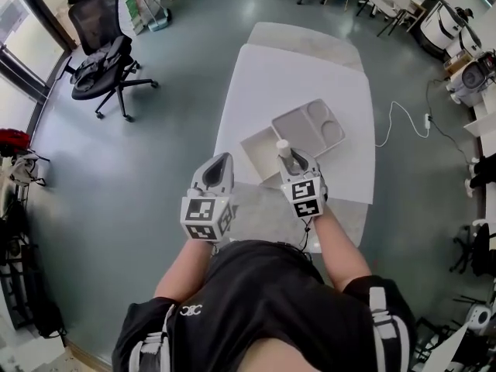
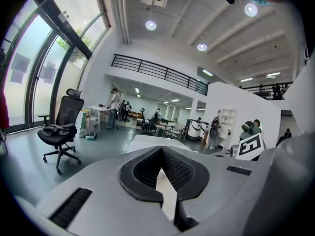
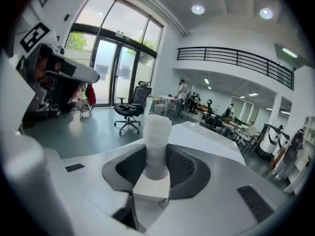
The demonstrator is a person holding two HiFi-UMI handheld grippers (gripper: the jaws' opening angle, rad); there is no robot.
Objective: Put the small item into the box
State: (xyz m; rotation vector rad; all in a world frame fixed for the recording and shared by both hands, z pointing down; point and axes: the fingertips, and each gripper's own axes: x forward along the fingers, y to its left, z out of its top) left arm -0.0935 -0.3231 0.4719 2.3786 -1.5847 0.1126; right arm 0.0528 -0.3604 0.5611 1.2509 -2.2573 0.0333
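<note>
In the head view my right gripper (image 1: pixel 290 161) is shut on a small white ribbed item (image 1: pixel 284 147), held upright above the near edge of the white table (image 1: pixel 294 76). Just beyond it lies an open shallow white box (image 1: pixel 258 150), with a grey compartmented tray (image 1: pixel 310 126) next to it on the right. In the right gripper view the small item (image 3: pixel 156 141) stands up between the dark pads of that gripper (image 3: pixel 156 167). My left gripper (image 1: pixel 217 169) hovers at the table's near left corner, its jaws together with nothing between them; the left gripper view (image 2: pixel 161 167) shows the same.
A black office chair (image 1: pixel 105 53) stands on the grey floor far to the left. A white cable (image 1: pixel 403 122) runs across the floor right of the table. Desks and machines line the room's far right. Several people stand far off in the left gripper view.
</note>
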